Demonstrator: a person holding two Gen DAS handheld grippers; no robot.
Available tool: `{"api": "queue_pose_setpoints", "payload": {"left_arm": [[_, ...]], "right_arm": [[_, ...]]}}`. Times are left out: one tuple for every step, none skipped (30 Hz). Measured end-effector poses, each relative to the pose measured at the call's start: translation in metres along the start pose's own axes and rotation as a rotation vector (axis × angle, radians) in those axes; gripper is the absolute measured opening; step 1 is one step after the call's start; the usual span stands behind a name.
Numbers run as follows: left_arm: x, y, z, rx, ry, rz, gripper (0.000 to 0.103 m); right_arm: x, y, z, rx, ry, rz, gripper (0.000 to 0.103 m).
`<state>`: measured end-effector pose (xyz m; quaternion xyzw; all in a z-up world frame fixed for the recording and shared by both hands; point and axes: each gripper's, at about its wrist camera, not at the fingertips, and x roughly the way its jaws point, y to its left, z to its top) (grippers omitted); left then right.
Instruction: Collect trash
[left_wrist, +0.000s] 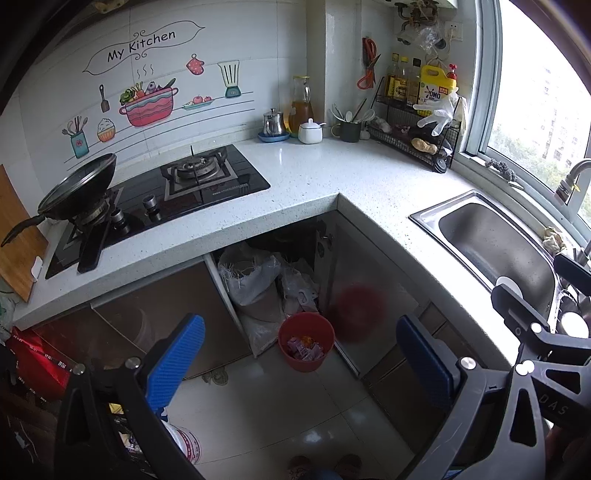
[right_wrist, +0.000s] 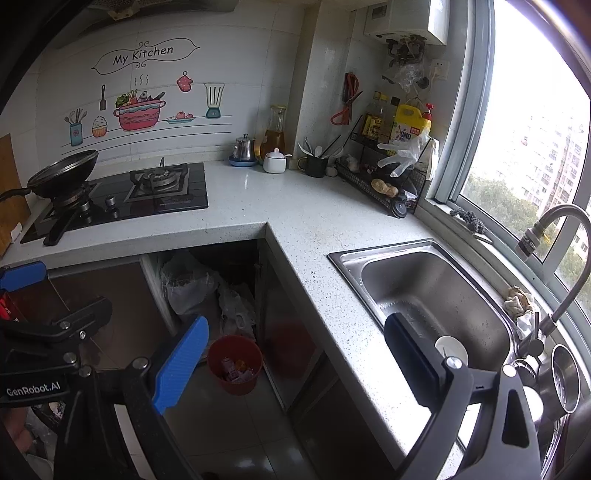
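The red trash bin (left_wrist: 306, 341) stands on the floor at lower centre of the frame, below the desk (left_wrist: 314, 173), wrappers inside. Both the left hand-held gripper (left_wrist: 301, 354) and right hand-held gripper (right_wrist: 295, 360) gape wide, holding nothing. It looks light, thin plastic; best pinched at the rim.

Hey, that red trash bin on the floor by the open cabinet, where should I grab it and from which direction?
Take the red bin by its rim, from above, one finger inside and one outside. It stands upright with an open mouth and no visible handle, and its body looks too wide for the jaws. Use the rim's floor-facing side, since bags crowd behind it. Both the left gripper and right gripper are open.
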<state>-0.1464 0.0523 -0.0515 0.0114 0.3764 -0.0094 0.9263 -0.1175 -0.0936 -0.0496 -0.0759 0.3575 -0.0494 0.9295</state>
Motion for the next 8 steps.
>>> {"api": "queue_pose_setpoints", "payload": {"left_arm": [[0.0003, -0.0006, -0.0004, 0.0, -0.004, -0.001, 0.103], [0.0002, -0.0014, -0.0006, 0.003, -0.007, -0.002, 0.103], [-0.0001, -0.002, -0.0011, 0.006, -0.012, -0.003, 0.103], [-0.0001, -0.0024, -0.0009, 0.01, -0.013, -0.005, 0.103], [0.0002, -0.0029, -0.0007, 0.012, -0.011, -0.008, 0.103], [0.0011, -0.0029, -0.0003, 0.012, -0.004, -0.013, 0.103], [0.0021, -0.0038, 0.0, 0.01, 0.004, -0.016, 0.103], [0.003, -0.0044, 0.0003, 0.008, 0.009, -0.021, 0.103]], "right_arm": [[0.0002, 0.0006, 0.0001, 0.0, 0.001, -0.001, 0.096], [0.0001, 0.001, 0.0, -0.001, 0.002, -0.002, 0.096], [-0.0005, 0.0023, 0.0001, -0.001, 0.002, -0.004, 0.096], [-0.0006, 0.003, 0.0003, -0.001, 0.002, -0.004, 0.096], [-0.0007, 0.0038, 0.0004, 0.001, 0.002, -0.006, 0.096], [-0.0006, 0.0048, 0.0006, 0.002, 0.003, -0.007, 0.096], [-0.0006, 0.005, 0.0006, 0.003, 0.005, -0.008, 0.096], [-0.0007, 0.0068, 0.0011, 0.005, 0.007, -0.011, 0.096]]}}
